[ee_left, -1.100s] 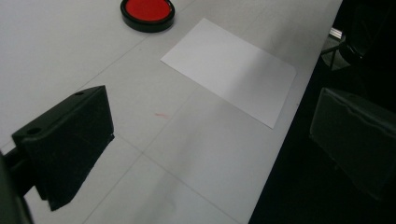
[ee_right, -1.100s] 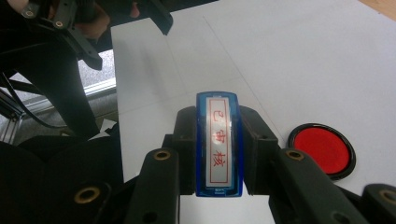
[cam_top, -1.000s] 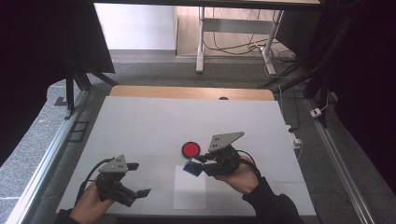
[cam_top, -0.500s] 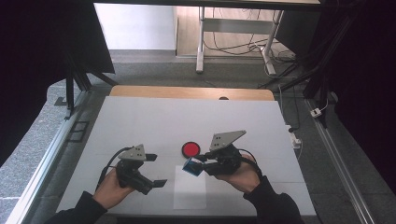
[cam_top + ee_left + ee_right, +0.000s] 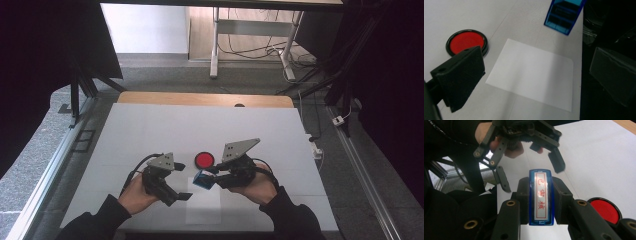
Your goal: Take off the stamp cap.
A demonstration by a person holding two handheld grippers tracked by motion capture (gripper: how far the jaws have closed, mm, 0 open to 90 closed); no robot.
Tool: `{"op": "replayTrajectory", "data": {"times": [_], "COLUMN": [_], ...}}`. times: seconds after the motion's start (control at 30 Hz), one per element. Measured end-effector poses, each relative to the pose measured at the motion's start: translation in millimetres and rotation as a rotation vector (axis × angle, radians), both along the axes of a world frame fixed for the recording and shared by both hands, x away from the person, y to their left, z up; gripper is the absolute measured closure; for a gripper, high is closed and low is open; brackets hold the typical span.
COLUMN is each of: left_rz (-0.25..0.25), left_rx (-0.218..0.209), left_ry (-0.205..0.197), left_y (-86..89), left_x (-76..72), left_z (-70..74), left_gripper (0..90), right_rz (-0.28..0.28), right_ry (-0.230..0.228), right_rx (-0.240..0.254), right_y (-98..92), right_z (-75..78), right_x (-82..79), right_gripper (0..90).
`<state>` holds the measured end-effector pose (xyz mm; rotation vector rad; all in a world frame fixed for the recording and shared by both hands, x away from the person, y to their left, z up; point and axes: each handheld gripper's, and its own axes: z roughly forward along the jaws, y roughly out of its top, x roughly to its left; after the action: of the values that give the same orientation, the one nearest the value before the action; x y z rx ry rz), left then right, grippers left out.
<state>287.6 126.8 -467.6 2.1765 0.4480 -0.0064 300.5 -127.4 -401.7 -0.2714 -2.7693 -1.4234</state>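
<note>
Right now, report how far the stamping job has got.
Done: the right gripper is shut on the blue stamp. In hand: it holds the stamp above the table, near the red ink pad. Left: the white paper bears no imprint; the left gripper is open beside it.

The far half of the white table [image 5: 200, 125] is bare, so a hand can move freely there. Near the front edge it is crowded. The red ink pad [image 5: 204, 160] sits between the two grippers. The blue stamp [image 5: 202, 179] in the right gripper [image 5: 212, 176] hangs close beside the open left gripper [image 5: 181, 180], above the paper sheet [image 5: 204, 207].
</note>
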Motion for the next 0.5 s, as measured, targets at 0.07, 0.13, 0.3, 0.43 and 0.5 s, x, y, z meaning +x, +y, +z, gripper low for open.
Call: {"op": "replayTrajectory", "data": {"times": [0.07,0.13,0.3,0.43,0.5], "left_rz": [-0.022,-0.049,-0.105,-0.134,-0.143], "left_rx": [-0.002,-0.002,0.003,-0.029,-0.039], "left_ry": [-0.003,-0.001,-0.011,-0.005,-0.019], "left_y": [-6.4,-12.4,-22.5,-23.5,-22.3], "left_x": [2.2,4.6,9.2,11.9,11.8], "left_z": [-1.0,-1.9,-4.1,-3.6,-2.9], "left_gripper": [0.0,0.0,0.0,7.1,9.8], "right_rz": [0.013,0.028,0.039,0.05,0.052], "right_ry": [-0.007,-0.012,-0.009,0.003,0.004], "right_rx": [-0.013,-0.018,-0.015,-0.012,-0.013], "right_y": [2.2,3.5,5.1,5.5,5.8], "right_z": [-0.6,-0.9,-0.7,-1.0,-1.3], "right_x": [-0.1,-0.2,-0.7,-0.6,-0.7], "right_gripper": [70.9,70.9,70.9,70.9,70.9]}}
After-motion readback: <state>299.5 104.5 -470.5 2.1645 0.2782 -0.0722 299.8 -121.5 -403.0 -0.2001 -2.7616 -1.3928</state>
